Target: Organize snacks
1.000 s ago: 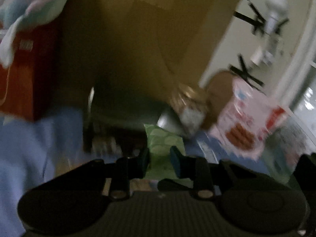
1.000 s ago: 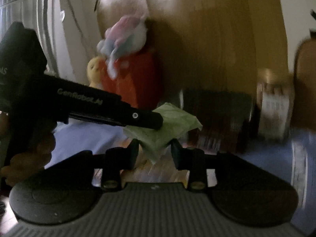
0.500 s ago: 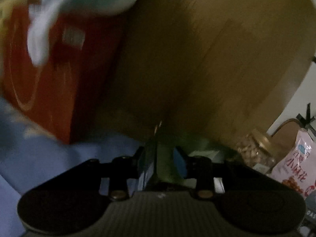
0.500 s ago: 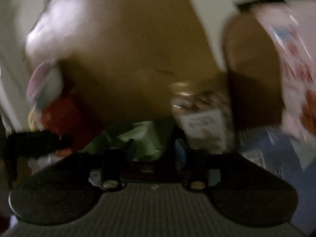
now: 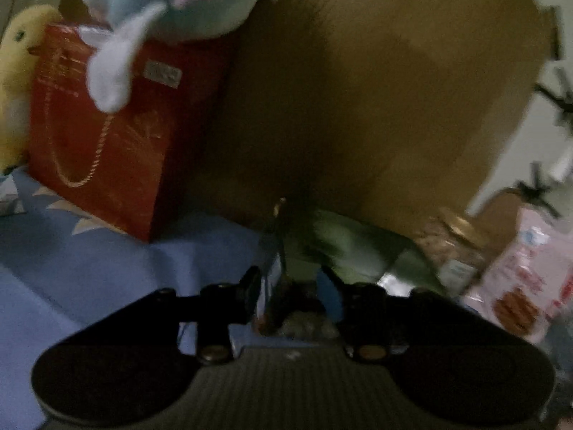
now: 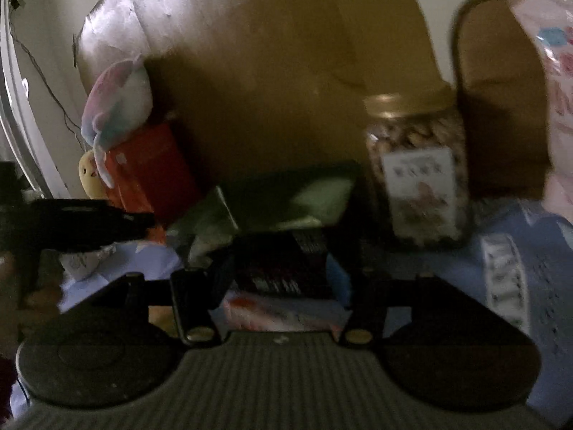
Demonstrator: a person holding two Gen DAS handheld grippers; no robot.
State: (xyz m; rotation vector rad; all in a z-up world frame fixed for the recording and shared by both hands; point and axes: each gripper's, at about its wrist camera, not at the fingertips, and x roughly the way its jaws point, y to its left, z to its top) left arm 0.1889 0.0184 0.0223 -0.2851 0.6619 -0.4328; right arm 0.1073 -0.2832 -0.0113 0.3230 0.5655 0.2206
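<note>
A green snack packet (image 5: pixel 361 247) lies on top of a dark box (image 6: pixel 283 265), in front of the big cardboard box (image 5: pixel 358 107). My left gripper (image 5: pixel 290 283) is low at the left end of that box, its jaws apart around the box's edge. My right gripper (image 6: pixel 279 279) is open with the dark box between its fingers; a red-and-white packet (image 6: pixel 283 315) lies under it. The green packet (image 6: pixel 315 200) rests on the far end. My left gripper (image 6: pixel 89 222) shows as a black arm at the left.
A nut jar (image 6: pixel 419 172) with a gold lid stands right of the dark box; it shows in the left wrist view (image 5: pixel 451 247). A pink snack bag (image 5: pixel 526 279) stands further right. A red gift bag (image 5: pixel 107 125) with plush toys (image 5: pixel 161 7) stands left on the blue cloth (image 5: pixel 89 261).
The green packet left my left gripper's grip and now lies on the dark box. Both grippers have dropped low to the box's two ends. The right view swung back left.
</note>
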